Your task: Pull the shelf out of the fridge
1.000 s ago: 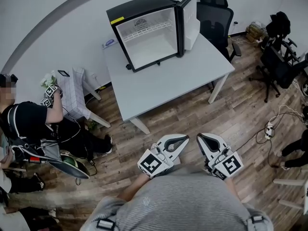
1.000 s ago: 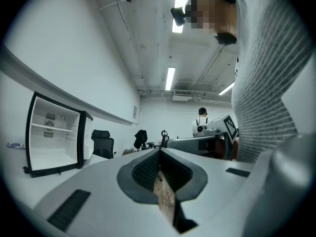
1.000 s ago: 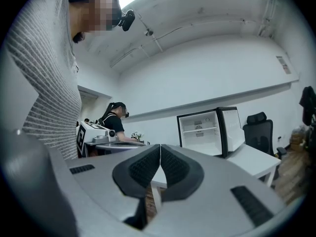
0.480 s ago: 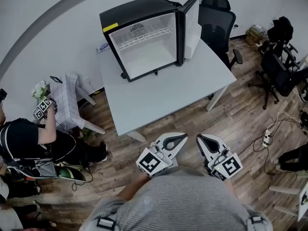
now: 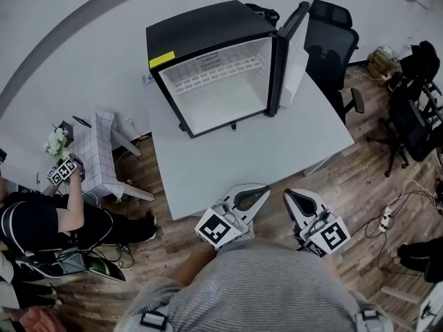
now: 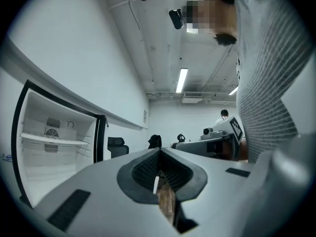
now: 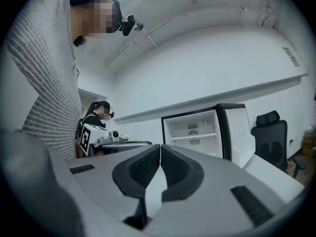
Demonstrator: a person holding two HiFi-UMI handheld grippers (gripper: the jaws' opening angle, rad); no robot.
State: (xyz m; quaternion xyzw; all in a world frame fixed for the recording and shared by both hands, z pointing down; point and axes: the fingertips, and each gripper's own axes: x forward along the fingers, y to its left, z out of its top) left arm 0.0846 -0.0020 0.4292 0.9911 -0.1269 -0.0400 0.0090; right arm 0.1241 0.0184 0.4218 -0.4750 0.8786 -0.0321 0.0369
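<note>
The shelf [image 5: 216,72], 1 white wire rack, sits level across the upper part of the white interior of the black fridge [image 5: 208,30]. The fridge stands on the white table [image 5: 277,144] with its door [image 5: 294,54] swung open to the right. The left gripper [image 5: 261,189] and right gripper [image 5: 288,194] are at the table's near edge, well apart from the fridge, each with its 2 jaws closed together on nothing.
</note>
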